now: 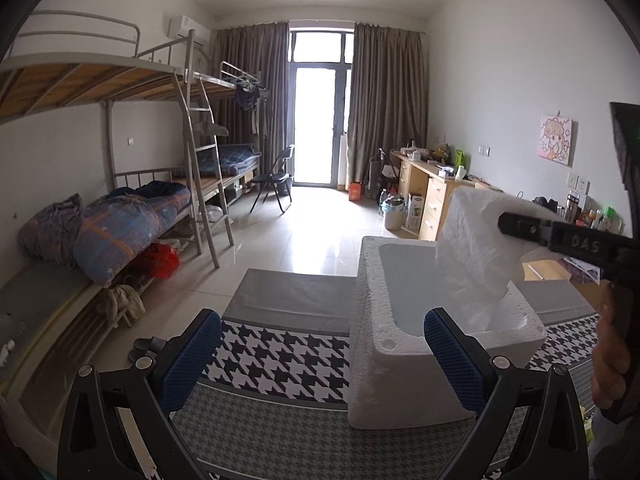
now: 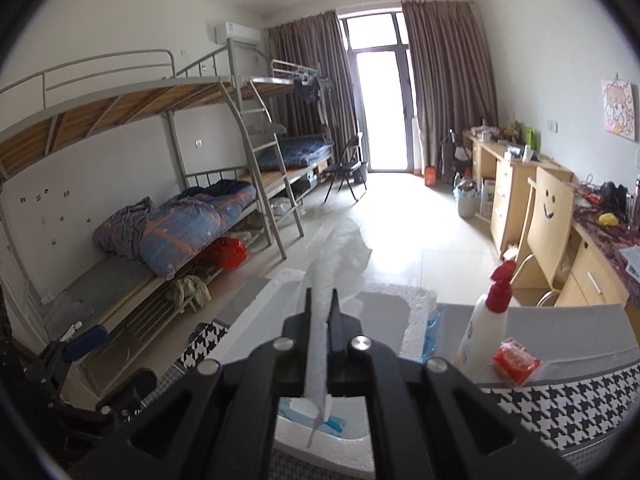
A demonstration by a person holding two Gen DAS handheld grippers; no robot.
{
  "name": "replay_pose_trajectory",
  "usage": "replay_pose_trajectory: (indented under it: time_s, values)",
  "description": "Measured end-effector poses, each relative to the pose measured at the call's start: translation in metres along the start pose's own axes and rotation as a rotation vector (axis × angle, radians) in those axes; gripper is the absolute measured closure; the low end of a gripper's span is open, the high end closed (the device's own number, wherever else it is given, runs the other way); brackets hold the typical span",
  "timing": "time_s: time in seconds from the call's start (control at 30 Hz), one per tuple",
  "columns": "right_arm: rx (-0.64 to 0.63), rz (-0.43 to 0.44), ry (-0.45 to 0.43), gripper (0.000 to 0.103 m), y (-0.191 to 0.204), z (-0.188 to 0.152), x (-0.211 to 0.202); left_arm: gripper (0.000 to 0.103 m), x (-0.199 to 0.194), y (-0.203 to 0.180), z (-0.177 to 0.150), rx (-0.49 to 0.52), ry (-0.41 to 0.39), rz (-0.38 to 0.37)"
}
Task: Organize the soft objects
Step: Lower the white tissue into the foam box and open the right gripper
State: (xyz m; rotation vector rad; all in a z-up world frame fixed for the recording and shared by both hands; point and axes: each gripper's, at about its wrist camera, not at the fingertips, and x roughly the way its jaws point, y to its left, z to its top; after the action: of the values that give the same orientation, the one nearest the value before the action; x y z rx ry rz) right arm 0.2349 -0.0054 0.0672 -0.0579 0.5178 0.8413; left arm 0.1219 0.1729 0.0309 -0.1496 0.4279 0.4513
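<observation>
A white foam box (image 1: pixel 376 364) stands open-topped on the houndstooth cloth. A thin, crinkled white soft sheet (image 1: pixel 472 252) hangs over it, its lower end dipping inside the box. My right gripper (image 1: pixel 505 221) reaches in from the right and is shut on the sheet's upper part. In the right wrist view the right gripper (image 2: pixel 322 300) pinches the sheet (image 2: pixel 340 252) edge-on above the box (image 2: pixel 418 312). My left gripper (image 1: pixel 322 356) is open near the box's front, its blue pads (image 1: pixel 192 364) holding nothing.
A white bottle with a red pump (image 2: pixel 482 332) and a red packet (image 2: pixel 516 360) sit right of the box. Blue packets (image 2: pixel 332 424) lie inside it. The houndstooth table (image 1: pixel 272 356) meets the floor beyond. Bunk beds (image 1: pixel 120 216) stand left, desks (image 1: pixel 432 196) right.
</observation>
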Motion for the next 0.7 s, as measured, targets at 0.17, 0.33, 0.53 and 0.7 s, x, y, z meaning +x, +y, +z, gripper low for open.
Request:
replay_pose_trajectory:
  time_s: [0.17, 0.33, 0.53, 0.7]
  values:
    - [0.005, 0.006, 0.053, 0.099, 0.002, -0.003, 0.015, 0.001, 0.000, 0.002, -0.001, -0.003, -0.002, 0.003]
    - [-0.002, 0.002, 0.091, 0.099, 0.005, -0.004, 0.025, 0.001, -0.001, 0.011, -0.002, -0.020, -0.003, 0.009]
    - [-0.026, -0.019, 0.129, 0.089, 0.011, -0.009, 0.033, 0.001, -0.002, 0.015, -0.004, -0.026, -0.002, 0.004]
    - [-0.048, -0.022, 0.129, 0.036, 0.014, -0.011, 0.031, 0.001, -0.002, 0.016, -0.005, -0.025, -0.002, 0.005]
